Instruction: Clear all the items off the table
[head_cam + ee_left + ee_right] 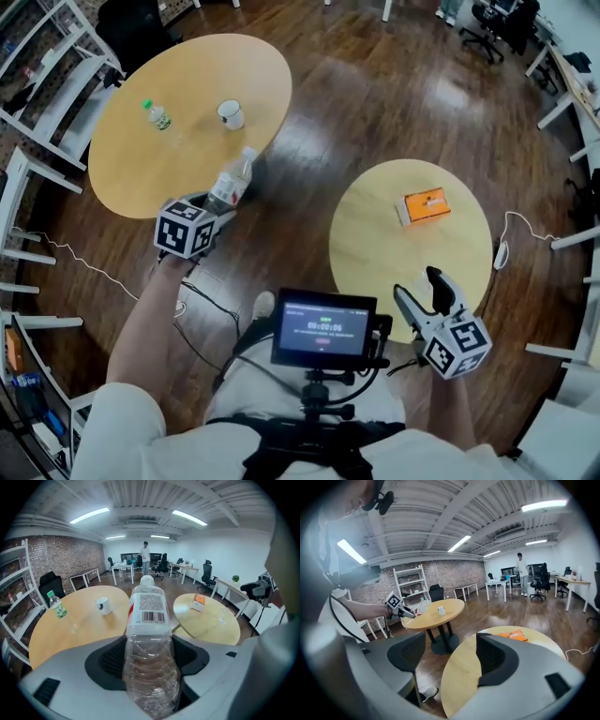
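Head view: left gripper [218, 204] holds empty bottle [232, 182]

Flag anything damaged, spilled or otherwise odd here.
The clear bottle clamped in the left gripper has a crumpled, dented lower body. The green-label bottle and cup stand upright on the left table; the orange box lies flat on the right table. No spill shows.
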